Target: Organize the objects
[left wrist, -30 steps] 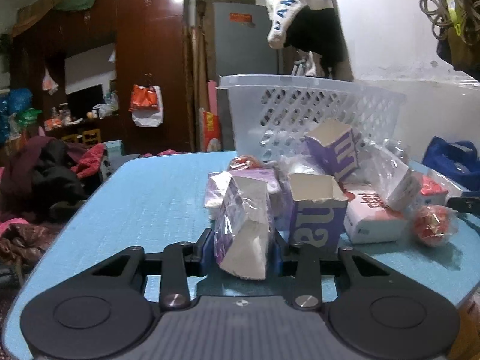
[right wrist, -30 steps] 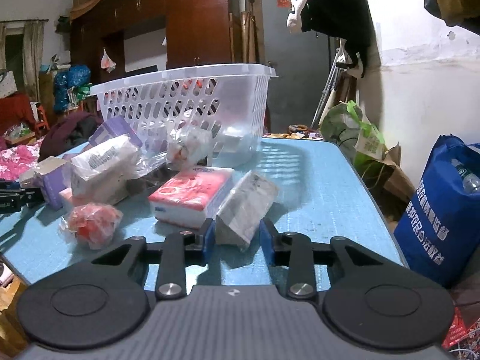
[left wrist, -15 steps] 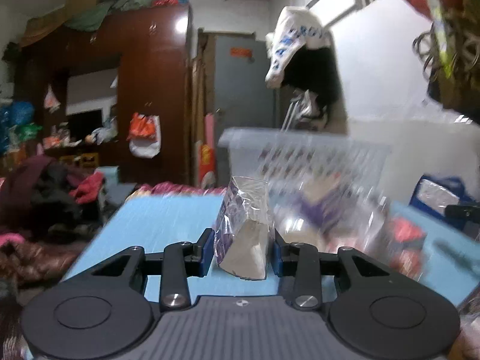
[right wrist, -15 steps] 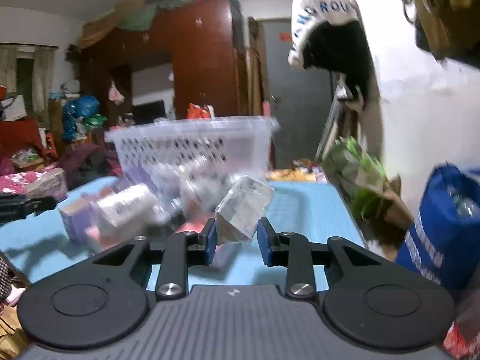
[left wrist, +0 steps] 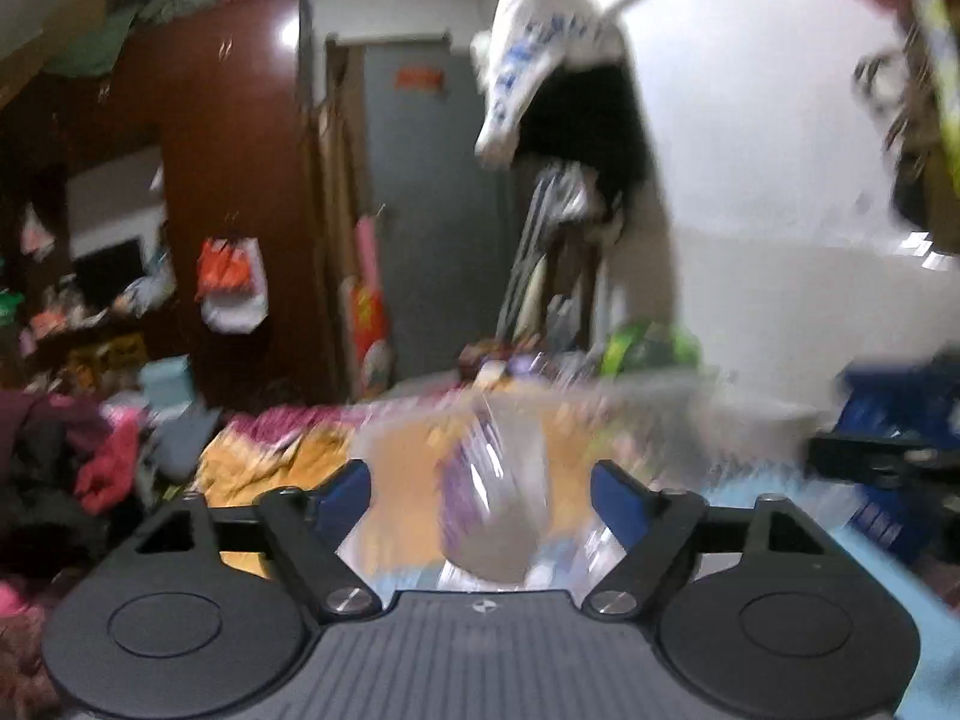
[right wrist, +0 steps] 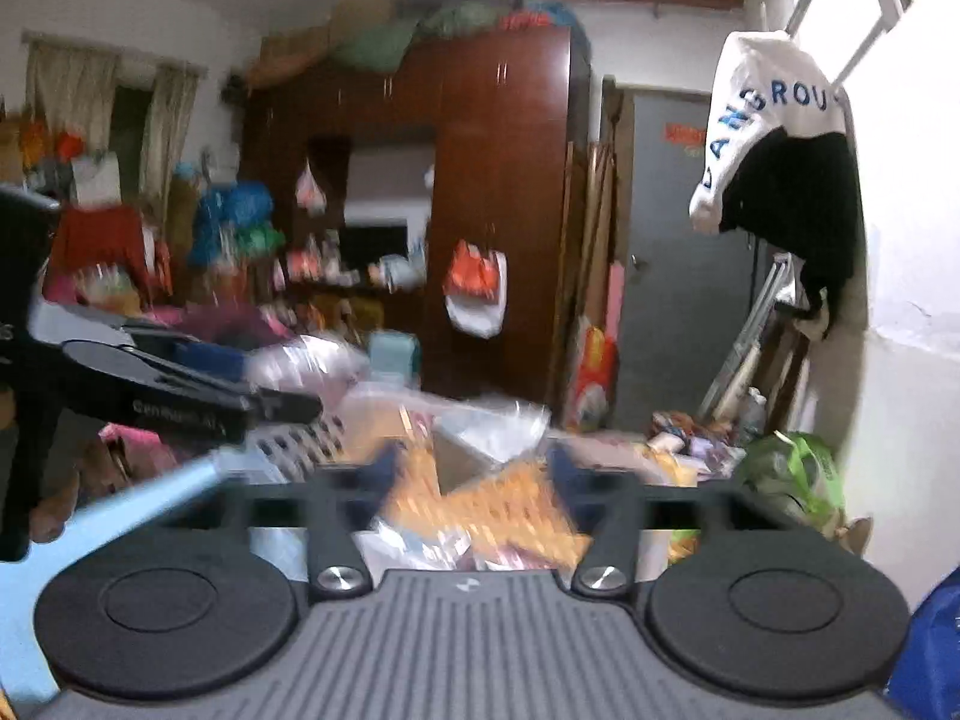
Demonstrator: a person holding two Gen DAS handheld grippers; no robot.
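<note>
Both views are motion-blurred. My left gripper (left wrist: 483, 495) is open, its blue pads wide apart. The clear-wrapped purple packet (left wrist: 495, 510) sits loose between them, touching neither, over the white basket (left wrist: 648, 387). My right gripper (right wrist: 474, 471) is open too. The clear-wrapped grey packet (right wrist: 486, 441) lies loose between its fingers, above the basket's perforated wall (right wrist: 294, 441). The left gripper also shows in the right wrist view (right wrist: 204, 357), and the right gripper at the edge of the left wrist view (left wrist: 888, 459).
The blue table edge (right wrist: 150, 495) shows at lower left. A blue bag (left wrist: 900, 408) stands at the right by the white wall. A dark wardrobe (right wrist: 498, 210), a grey door and piled clothes (left wrist: 60, 450) fill the room behind.
Both grippers rose from the table and moved over the basket. Both opened and let go of their packets, which now sit loose between the fingers.
</note>
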